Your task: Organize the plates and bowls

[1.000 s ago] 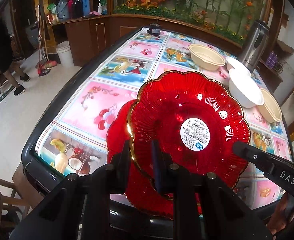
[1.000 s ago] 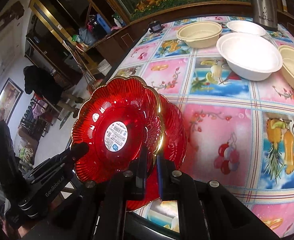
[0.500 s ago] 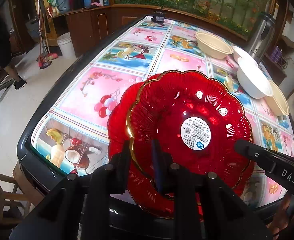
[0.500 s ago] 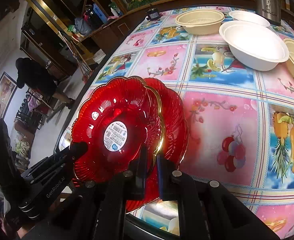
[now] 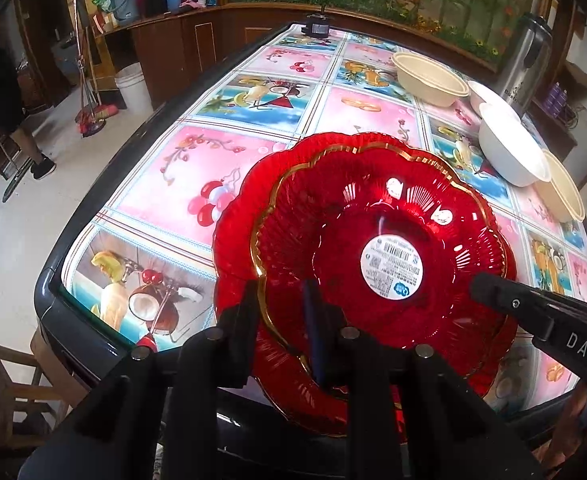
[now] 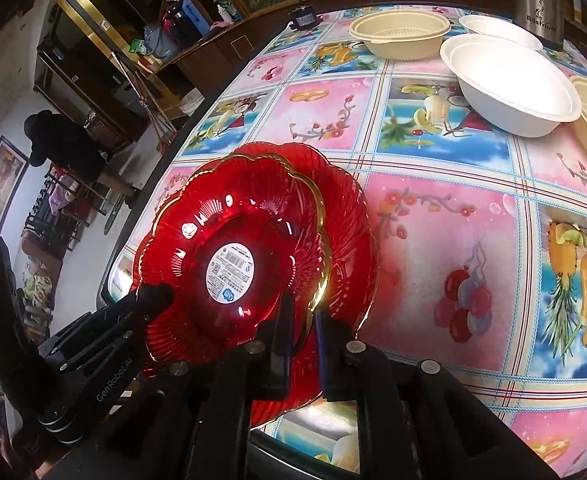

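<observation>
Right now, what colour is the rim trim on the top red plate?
Gold, on the top red plate; clearest in the left wrist view.

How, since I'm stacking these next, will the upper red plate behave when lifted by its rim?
Probably stiff: the upper red plate holds its shape though the left gripper and right gripper pinch only its rim. Likely light, being thin and see-through. Its glossy surface may slip on the lower red plate.

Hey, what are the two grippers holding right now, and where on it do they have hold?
Both hold the upper red plate by its gold rim, over a second red plate: left gripper at the rim's near edge, right gripper on the opposite side.
</observation>
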Tool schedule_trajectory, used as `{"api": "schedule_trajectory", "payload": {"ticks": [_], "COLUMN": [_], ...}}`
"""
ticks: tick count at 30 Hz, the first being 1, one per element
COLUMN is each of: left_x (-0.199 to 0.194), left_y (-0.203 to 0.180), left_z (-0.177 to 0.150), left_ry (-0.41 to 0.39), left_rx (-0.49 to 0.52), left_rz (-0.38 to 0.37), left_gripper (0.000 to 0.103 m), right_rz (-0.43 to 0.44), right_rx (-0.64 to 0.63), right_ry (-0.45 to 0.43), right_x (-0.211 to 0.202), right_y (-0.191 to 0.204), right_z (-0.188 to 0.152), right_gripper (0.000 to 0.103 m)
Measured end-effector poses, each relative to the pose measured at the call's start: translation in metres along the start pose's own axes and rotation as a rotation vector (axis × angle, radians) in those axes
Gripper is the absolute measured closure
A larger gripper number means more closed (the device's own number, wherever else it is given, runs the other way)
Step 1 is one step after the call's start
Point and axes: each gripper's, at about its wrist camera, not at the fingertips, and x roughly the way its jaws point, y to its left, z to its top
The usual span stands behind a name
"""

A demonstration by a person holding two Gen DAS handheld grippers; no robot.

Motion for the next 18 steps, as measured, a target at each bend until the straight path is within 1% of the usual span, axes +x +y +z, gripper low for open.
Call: {"api": "schedule_trajectory", "payload": {"ticks": [13, 15, 16, 17, 18], "left_x": [-0.002, -0.005, -0.006, -0.008, -0.01], "left_y": [0.0, -0.001, 0.0, 0.0, 0.001], "left_z": [-0.001, 0.0, 0.0, 0.001, 0.001], "left_ry": [-0.003, -0.016, -0.022, -0.031, -0.038], "left_rx": [0.005, 0.008, 0.007, 0.005, 0.003], "left_rz": [0.012, 0.023, 0.028, 0.024, 0.02], "left_gripper": [0.083, 0.078, 0.069, 0.064, 0.063], "right_rz": [-0.004, -0.007, -0.003, 0.001, 0.001], "right_rx": [-0.002, -0.003, -0.001, 0.003, 0.006], "right_ry": [0.013, 0.015, 0.016, 0.019, 0.021], "right_x": [0.003, 0.003, 0.001, 0.001, 0.001], "right_y": [0.002, 0.001, 0.002, 0.001, 0.001], "right_z": [0.003, 0.004, 0.004, 0.004, 0.005], "right_gripper": [0.089, 0.088, 0.088, 0.088, 0.088]}}
